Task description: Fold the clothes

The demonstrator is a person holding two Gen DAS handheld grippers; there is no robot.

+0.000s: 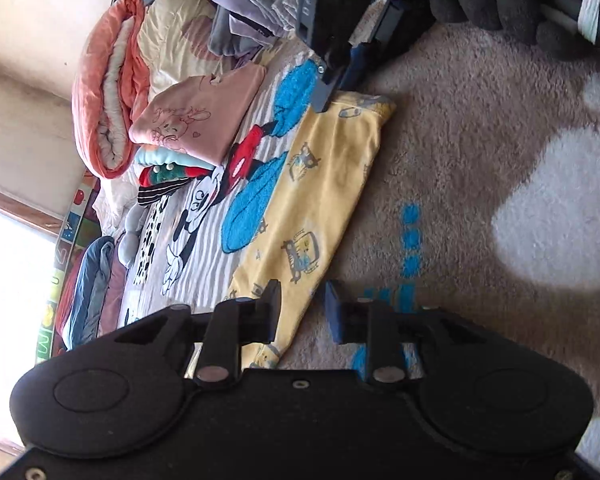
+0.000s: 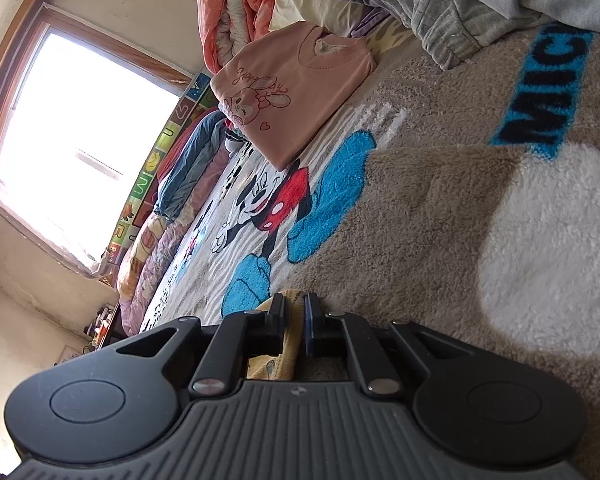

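Note:
A yellow garment with cartoon prints (image 1: pixel 324 184) lies flat and lengthwise on a Mickey Mouse carpet (image 1: pixel 480 120). Its near narrow end runs between the fingers of my left gripper (image 1: pixel 303 312). The cloth rests against the left finger, and carpet shows between the cloth and the blue pad, so the jaws stand apart. At the far end, my right gripper (image 1: pixel 324 92) is shut on the garment's corner, held by a dark-gloved hand (image 1: pixel 500 4). In the right wrist view, the yellow cloth (image 2: pixel 288 360) is pinched between the fingers of the right gripper (image 2: pixel 295 312).
A folded pink sweatshirt (image 1: pixel 196 116) (image 2: pixel 296 84) tops a stack of folded clothes beyond the garment. A heap of grey clothes (image 1: pixel 252 4) (image 2: pixel 480 4) lies further back. Rolled quilts (image 1: pixel 104 92) line the wall under a bright window (image 2: pixel 72 132).

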